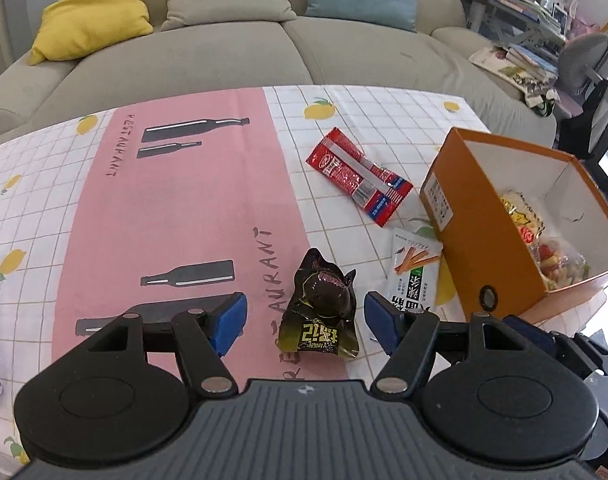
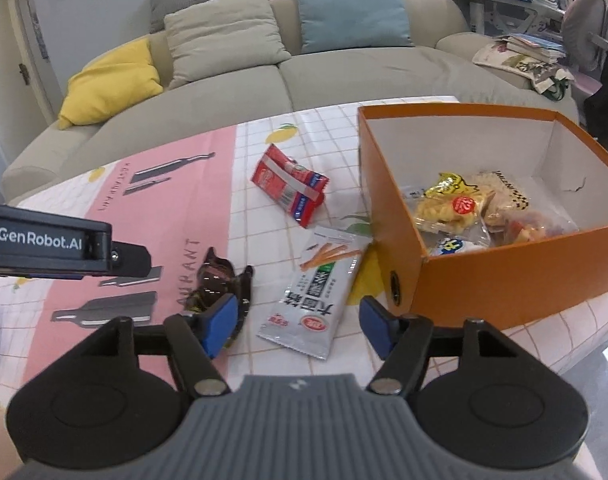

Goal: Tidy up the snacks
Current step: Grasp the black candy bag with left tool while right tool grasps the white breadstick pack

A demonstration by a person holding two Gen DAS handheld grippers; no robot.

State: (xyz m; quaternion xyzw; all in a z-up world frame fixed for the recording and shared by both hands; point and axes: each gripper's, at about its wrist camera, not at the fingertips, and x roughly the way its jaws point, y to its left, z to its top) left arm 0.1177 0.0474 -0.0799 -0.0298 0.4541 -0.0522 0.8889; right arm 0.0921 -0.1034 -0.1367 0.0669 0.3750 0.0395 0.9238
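A dark brown snack packet (image 1: 321, 306) lies on the tablecloth between the blue pads of my left gripper (image 1: 305, 322); the pads stand wide apart, clear of it. My right gripper (image 2: 298, 325) is open over a white and green snack sachet (image 2: 313, 300), its pads not pressing it. The dark packet (image 2: 220, 280) shows beside the right gripper's left pad. A red snack bag (image 1: 357, 176) (image 2: 290, 186) lies farther back. The orange box (image 1: 469, 232) (image 2: 515, 276) at the right holds several snack packets.
The tablecloth (image 1: 176, 216) is pink and white with lemon prints. A beige sofa (image 1: 232, 52) with yellow, beige and blue cushions runs behind the table. A cluttered desk and grey chair (image 1: 587, 56) stand at the far right. The left gripper's body (image 2: 48, 244) crosses the right wrist view.
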